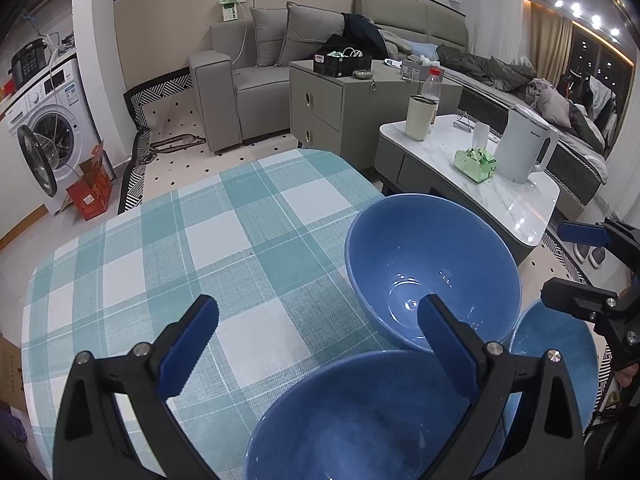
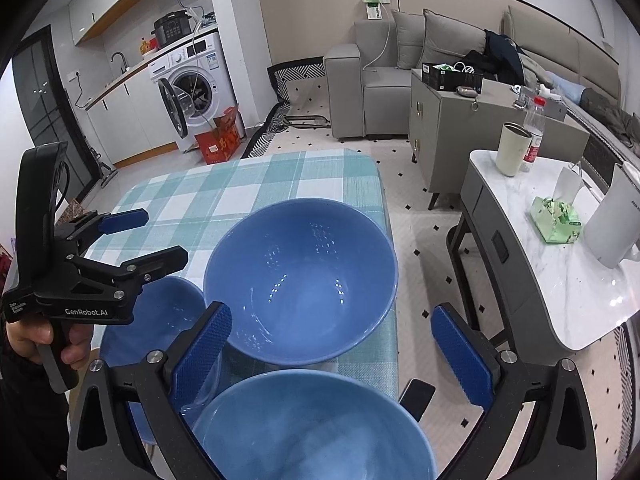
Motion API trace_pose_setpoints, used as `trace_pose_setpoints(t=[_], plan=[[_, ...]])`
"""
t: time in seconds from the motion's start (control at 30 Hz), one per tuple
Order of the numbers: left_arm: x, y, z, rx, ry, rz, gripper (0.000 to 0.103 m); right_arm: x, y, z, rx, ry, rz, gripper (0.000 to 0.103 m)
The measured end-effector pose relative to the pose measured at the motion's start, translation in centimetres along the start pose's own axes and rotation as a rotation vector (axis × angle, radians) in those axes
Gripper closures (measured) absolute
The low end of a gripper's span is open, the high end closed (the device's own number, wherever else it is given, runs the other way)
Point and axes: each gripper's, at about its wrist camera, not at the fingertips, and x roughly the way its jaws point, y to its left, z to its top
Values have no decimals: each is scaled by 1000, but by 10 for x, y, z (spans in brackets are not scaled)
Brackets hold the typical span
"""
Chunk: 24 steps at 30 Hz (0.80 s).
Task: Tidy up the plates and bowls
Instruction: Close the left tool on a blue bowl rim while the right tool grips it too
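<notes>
Both grippers, left (image 1: 316, 344) and right (image 2: 330, 344), gape empty; I count three blue bowls (image 2: 300, 276) unstacked on the checked table (image 1: 160, 256), sorting barely begun.

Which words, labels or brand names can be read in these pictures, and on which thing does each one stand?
"GenRobot.AI": on the black body of the left gripper.
"Data Acquisition System": small print on the same body, only just legible.
Kettle: dark brand mark, too blurred to read.
Washing machine: stickers and panel print, too small.
Red cardboard box: gold print, unreadable.
Bottle: red label, unreadable.
Black box on the cabinet: white label, unreadable.
</notes>
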Motion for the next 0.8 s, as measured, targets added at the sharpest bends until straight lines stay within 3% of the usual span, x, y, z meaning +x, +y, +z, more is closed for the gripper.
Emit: trace_pose_setpoints(t=[0.8], plan=[[43,-11,5,25,78,-33,7,56,-28,1,76,119,18,5]])
